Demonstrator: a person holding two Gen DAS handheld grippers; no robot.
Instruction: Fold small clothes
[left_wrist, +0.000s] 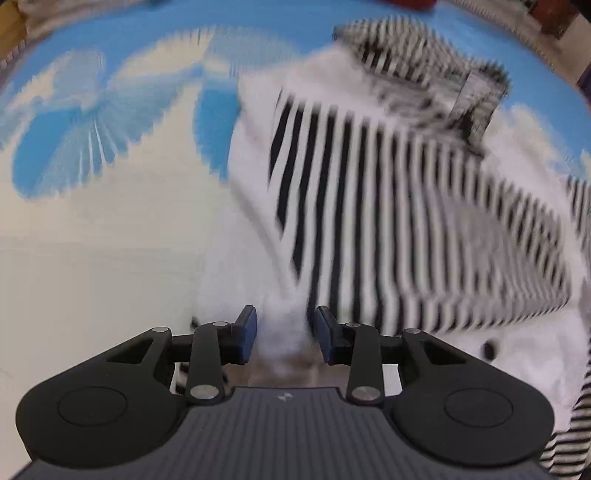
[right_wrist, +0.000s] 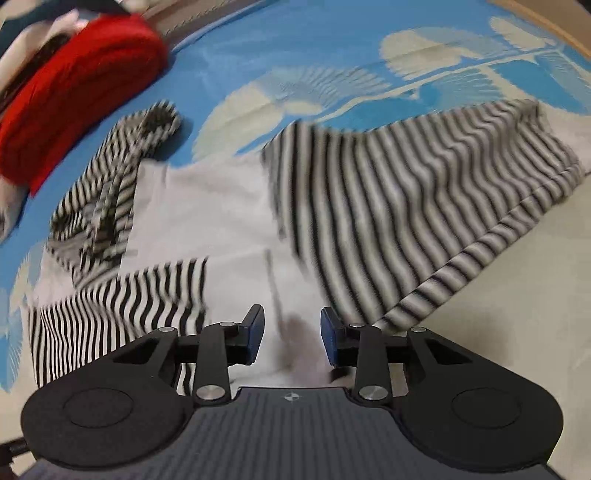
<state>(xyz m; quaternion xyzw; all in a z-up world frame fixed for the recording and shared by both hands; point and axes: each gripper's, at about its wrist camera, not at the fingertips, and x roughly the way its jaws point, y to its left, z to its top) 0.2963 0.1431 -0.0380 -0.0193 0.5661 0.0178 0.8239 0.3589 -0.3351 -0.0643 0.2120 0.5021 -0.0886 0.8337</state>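
Note:
A small white garment with black-and-white striped panels and sleeves lies spread on a blue and cream patterned cloth. My left gripper is open, its blue pads on either side of a white edge of the garment low in the view. In the right wrist view the same garment lies ahead, with a striped sleeve at the left and a striped panel at the right. My right gripper is open over white fabric, with cloth between the pads. Both views are blurred.
A red folded garment lies at the upper left of the right wrist view, beyond the striped sleeve. The patterned cloth stretches to the right of the garment. A wooden edge shows at the top right.

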